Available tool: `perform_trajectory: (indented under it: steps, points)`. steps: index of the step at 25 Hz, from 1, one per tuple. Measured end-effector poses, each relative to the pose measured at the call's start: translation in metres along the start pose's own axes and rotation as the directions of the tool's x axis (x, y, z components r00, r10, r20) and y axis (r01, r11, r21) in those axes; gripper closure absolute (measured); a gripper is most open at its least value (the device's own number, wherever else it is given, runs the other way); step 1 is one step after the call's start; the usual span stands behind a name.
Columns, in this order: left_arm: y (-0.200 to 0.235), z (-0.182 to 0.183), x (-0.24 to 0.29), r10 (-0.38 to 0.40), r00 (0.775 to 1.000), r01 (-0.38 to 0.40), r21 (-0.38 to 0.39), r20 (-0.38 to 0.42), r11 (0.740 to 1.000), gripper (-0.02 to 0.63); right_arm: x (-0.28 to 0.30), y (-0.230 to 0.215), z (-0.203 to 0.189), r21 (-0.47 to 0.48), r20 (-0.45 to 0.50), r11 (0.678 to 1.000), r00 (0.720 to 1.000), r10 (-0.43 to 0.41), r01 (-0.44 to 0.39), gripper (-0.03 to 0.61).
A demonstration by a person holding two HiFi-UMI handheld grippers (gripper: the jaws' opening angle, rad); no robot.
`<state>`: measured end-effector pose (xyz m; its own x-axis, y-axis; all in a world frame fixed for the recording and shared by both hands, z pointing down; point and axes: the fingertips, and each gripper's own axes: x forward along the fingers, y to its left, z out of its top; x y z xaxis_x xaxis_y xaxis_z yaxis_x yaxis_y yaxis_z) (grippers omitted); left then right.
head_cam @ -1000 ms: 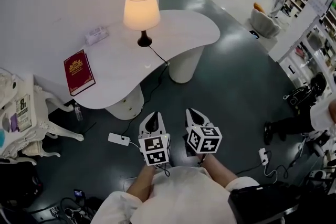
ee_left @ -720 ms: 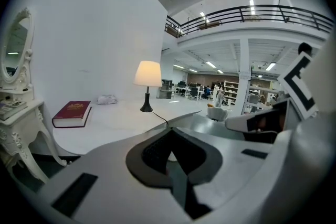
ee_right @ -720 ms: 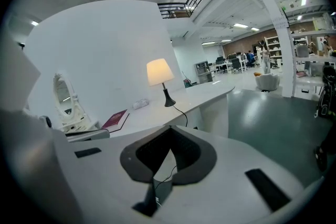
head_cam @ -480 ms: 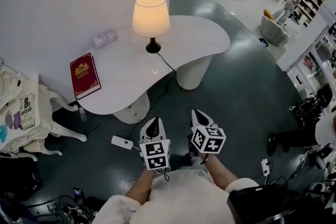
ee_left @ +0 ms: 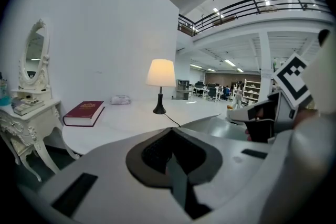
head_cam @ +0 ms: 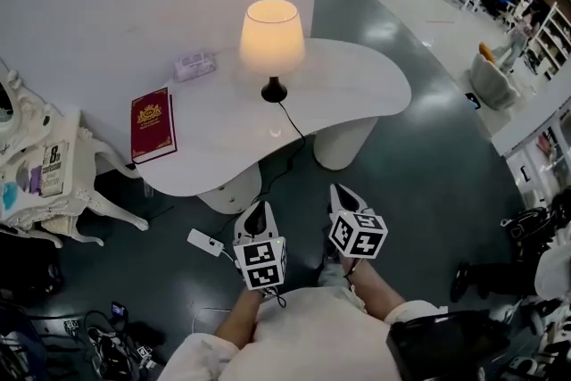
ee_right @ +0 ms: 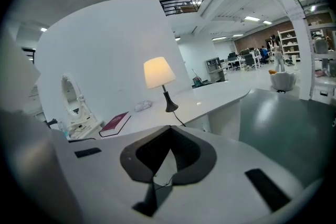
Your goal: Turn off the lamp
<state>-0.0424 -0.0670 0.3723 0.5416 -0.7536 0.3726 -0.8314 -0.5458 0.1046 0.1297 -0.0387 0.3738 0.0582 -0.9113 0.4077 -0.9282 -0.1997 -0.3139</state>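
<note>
A white curved counter (head_cam: 357,85) (ee_left: 131,118) (ee_right: 220,94) lies ahead of both grippers, well apart from them, across a stretch of dark floor. An ornate white dressing table (head_cam: 62,210) (ee_left: 26,113) stands far off to the left of the left gripper.

The lamp (head_cam: 271,36) (ee_left: 160,73) (ee_right: 158,72) stands upright on the counter, straight ahead of the grippers and a little left of the right one's line. Its shade glows, so it is lit.

The left gripper (head_cam: 257,206) (ee_left: 170,131) and the right gripper (head_cam: 337,190) (ee_right: 169,128) are held side by side, close to the person's body, both pointing toward the counter. Each has its jaws pressed together with nothing between them.

A red book (head_cam: 152,124) (ee_left: 84,111) (ee_right: 115,123) lies flat on the counter, ahead and to the left of the left gripper. Beyond it, left of the lamp, sits what looks like a soft pack of tissues (head_cam: 194,64) (ee_left: 121,99) (ee_right: 143,106).

A white power adapter (head_cam: 204,243) lies on the floor just left of the left gripper. A thin black cord (head_cam: 290,119) runs from the lamp's base over the counter's near edge, toward the grippers.
</note>
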Motion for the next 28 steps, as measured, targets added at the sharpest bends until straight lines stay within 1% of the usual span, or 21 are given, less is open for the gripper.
perform_trajectory:
  steps: [3, 7, 10, 15, 21, 28]
  points:
    - [-0.015, 0.005, 0.011, 0.028, 1.000, -0.028, 0.017, 0.003, 0.999, 0.615, 0.012, -0.012, 0.013, -0.013, -0.007, 0.999, 0.999, 0.038, -0.038, 0.580]
    - [-0.029, 0.005, 0.022, 0.075, 0.997, -0.074, 0.033, -0.013, 0.997, 0.615, 0.029, -0.030, 0.028, -0.004, -0.016, 0.997, 0.997, 0.080, -0.080, 0.580]
    - [-0.031, 0.005, 0.027, 0.121, 0.992, -0.120, 0.018, -0.027, 0.993, 0.615, 0.040, -0.037, 0.033, 0.000, -0.035, 0.993, 0.993, 0.116, -0.116, 0.580]
    - [-0.037, 0.014, 0.038, 0.198, 0.980, -0.199, -0.026, -0.028, 0.980, 0.615, 0.054, -0.044, 0.041, -0.015, -0.073, 0.984, 0.981, 0.178, -0.180, 0.580]
    - [-0.056, 0.016, 0.057, 0.258, 0.966, -0.259, -0.055, -0.028, 0.964, 0.615, 0.071, -0.067, 0.051, -0.042, -0.112, 0.972, 0.968, 0.224, -0.230, 0.580]
    - [-0.073, 0.018, 0.070, 0.327, 0.944, -0.329, -0.080, -0.032, 0.941, 0.615, 0.084, -0.082, 0.065, -0.079, -0.145, 0.953, 0.949, 0.279, -0.292, 0.580]
